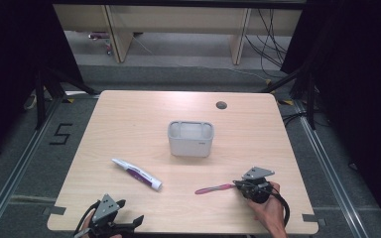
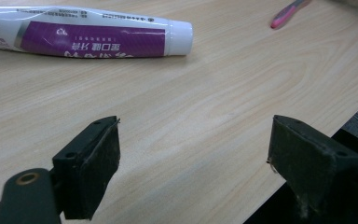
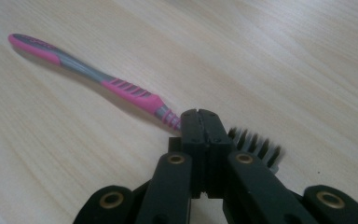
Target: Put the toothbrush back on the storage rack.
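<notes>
Here the right hand-held gripper [image 3: 204, 122] is clenched on the neck of a thin pink and grey toothbrush [image 3: 98, 79] with ribbed grip, lying on the smooth wooden desk [image 1: 129, 114]. The left hand-held gripper [image 2: 193, 163] is released.

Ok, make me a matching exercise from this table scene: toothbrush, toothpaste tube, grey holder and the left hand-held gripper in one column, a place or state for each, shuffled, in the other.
Column one:
1 toothbrush
2 toothpaste tube
3 grey holder
4 left hand-held gripper

Column two:
A stands near the table's middle
B jaws apart, nothing between them
C clamped at the neck by the right hand-held gripper
D lies flat, left of the toothbrush in the high view

Pairs: 1-C, 2-D, 3-A, 4-B
</notes>
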`<state>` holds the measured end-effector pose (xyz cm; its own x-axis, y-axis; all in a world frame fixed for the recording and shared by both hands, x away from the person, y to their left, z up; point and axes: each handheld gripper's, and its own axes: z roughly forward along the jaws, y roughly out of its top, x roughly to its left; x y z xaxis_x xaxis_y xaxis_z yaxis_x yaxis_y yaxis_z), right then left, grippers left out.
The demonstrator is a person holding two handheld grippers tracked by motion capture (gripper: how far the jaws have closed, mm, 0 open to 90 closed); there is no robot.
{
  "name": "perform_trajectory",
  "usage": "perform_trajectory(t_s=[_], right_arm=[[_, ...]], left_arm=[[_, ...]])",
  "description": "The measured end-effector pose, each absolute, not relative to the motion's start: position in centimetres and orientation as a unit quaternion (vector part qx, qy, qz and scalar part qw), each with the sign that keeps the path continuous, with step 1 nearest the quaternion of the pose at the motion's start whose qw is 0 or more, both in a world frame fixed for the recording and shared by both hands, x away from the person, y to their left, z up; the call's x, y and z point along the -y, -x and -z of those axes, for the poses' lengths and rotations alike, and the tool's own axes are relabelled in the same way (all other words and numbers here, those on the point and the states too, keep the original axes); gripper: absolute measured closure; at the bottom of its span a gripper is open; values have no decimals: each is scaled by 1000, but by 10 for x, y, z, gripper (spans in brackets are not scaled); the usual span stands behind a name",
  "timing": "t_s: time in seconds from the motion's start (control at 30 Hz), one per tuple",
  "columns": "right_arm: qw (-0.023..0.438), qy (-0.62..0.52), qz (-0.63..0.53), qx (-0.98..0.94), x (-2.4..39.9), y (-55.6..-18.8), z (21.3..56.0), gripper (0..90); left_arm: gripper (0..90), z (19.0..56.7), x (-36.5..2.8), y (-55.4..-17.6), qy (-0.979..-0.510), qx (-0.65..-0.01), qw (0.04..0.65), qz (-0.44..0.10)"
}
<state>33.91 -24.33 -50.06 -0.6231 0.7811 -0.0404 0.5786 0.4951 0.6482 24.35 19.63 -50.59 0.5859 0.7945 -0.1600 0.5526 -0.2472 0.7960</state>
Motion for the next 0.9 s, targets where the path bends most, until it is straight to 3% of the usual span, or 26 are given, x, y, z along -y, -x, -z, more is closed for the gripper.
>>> perform_trajectory(t_s=[0.9], right_arm=[[179, -404, -299, -846, 225, -381, 499, 891]], left_arm=[[162, 506, -196, -242, -778, -433, 434, -138]])
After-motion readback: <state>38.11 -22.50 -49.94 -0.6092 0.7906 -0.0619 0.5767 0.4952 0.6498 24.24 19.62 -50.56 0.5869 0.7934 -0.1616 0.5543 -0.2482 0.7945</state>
